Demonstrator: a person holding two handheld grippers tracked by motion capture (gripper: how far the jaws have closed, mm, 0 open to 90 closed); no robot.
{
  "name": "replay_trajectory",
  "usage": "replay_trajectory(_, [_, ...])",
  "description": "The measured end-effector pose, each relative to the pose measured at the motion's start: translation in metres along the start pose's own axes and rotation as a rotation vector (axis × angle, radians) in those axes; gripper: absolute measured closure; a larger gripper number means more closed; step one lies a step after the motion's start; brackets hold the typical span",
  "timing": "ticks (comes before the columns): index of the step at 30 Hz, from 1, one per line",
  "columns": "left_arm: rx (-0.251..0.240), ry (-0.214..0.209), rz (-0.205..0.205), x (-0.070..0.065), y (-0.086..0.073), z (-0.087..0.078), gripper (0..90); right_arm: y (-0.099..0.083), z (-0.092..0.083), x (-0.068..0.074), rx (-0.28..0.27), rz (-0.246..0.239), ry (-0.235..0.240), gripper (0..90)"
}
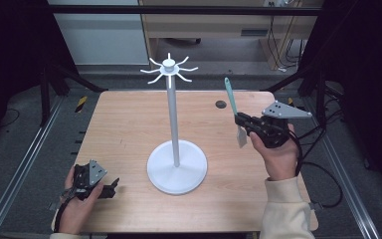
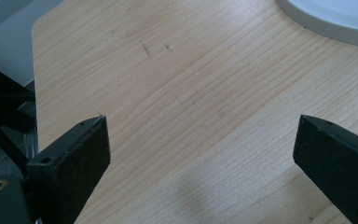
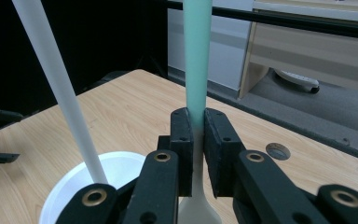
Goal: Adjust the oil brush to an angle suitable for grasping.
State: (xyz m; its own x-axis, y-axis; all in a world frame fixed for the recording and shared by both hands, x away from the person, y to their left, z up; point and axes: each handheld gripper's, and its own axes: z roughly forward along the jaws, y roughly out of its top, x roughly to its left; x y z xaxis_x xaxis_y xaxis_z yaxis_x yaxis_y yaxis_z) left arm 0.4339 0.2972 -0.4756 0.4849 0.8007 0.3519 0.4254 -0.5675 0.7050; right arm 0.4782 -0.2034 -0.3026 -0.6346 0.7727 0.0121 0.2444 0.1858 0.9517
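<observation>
Right now the right gripper [image 3: 196, 154] pinches a spatula [image 1: 233, 107] mid-handle, upright, over the table's [image 1: 129, 129] right side. Slim mint handle, pale flat blade below; looks light, stiff, smooth plastic, may pivot, so grip near the middle. Left gripper [image 1: 110, 188] spread, resting near left. White hook stand [image 1: 175, 149] centre.

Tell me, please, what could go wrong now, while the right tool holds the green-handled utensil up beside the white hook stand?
1. The right tool grips the utensil at one narrow place on its thin handle, so it may pivot or slip between the pads.
2. The hook stand is tall on a thin pole; a bump could rock or tip it.
3. The hooks are small, so the handle end may miss them.
</observation>
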Motion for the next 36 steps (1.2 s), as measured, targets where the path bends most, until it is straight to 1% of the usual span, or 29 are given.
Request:
replay_trajectory(3, [-0.004,-0.002,0.002,0.000,0.000,0.000,3.2,0.001,-0.002,0.001,-0.007,-0.003,-0.004,82.5])
replay_trajectory(6, [-0.002,-0.008,-0.006,0.000,0.000,-0.001,3.2,0.001,-0.002,0.003,-0.011,-0.009,-0.013,82.5])
replay_trajectory(11, [-0.006,-0.011,-0.034,0.001,-0.001,-0.001,3.1,0.004,-0.004,0.005,-0.028,-0.008,-0.011,82.5])
replay_trajectory(13, [-0.019,-0.009,-0.030,0.002,0.000,-0.003,3.0,0.005,-0.004,0.006,-0.032,-0.011,-0.012,82.5])
replay_trajectory(14, [-0.030,-0.012,-0.042,0.002,0.000,-0.004,2.6,0.005,-0.004,0.007,-0.034,-0.012,-0.014,82.5])
replay_trajectory(15, [-0.031,-0.012,-0.044,0.002,0.000,-0.004,2.1,0.006,-0.004,0.008,-0.039,-0.012,-0.011,82.5])
replay_trajectory(20, [-0.023,-0.008,-0.031,0.001,0.001,-0.004,2.2,0.008,-0.006,0.012,-0.049,-0.021,-0.007,82.4])
replay_trajectory(21, [-0.029,-0.006,-0.035,0.001,0.001,-0.004,2.2,0.008,-0.007,0.013,-0.051,-0.022,-0.006,82.4])
replay_trajectory(24, [-0.020,-0.001,-0.023,0.001,0.001,-0.004,2.3,0.010,-0.008,0.013,-0.053,-0.031,-0.003,82.5])
replay_trajectory(27, [-0.028,0.000,-0.030,0.001,0.001,-0.004,2.4,0.011,-0.009,0.015,-0.058,-0.037,-0.001,82.5])
replay_trajectory(29, [-0.024,-0.002,-0.020,0.000,0.002,-0.005,2.4,0.012,-0.010,0.017,-0.062,-0.036,0.004,82.5])
replay_trajectory(32, [-0.028,-0.008,-0.019,0.000,0.002,-0.005,2.1,0.015,-0.012,0.020,-0.073,-0.041,0.008,82.5])
replay_trajectory(36, [-0.038,-0.005,-0.029,0.000,0.002,-0.005,2.1,0.018,-0.014,0.023,-0.084,-0.048,0.013,82.5])
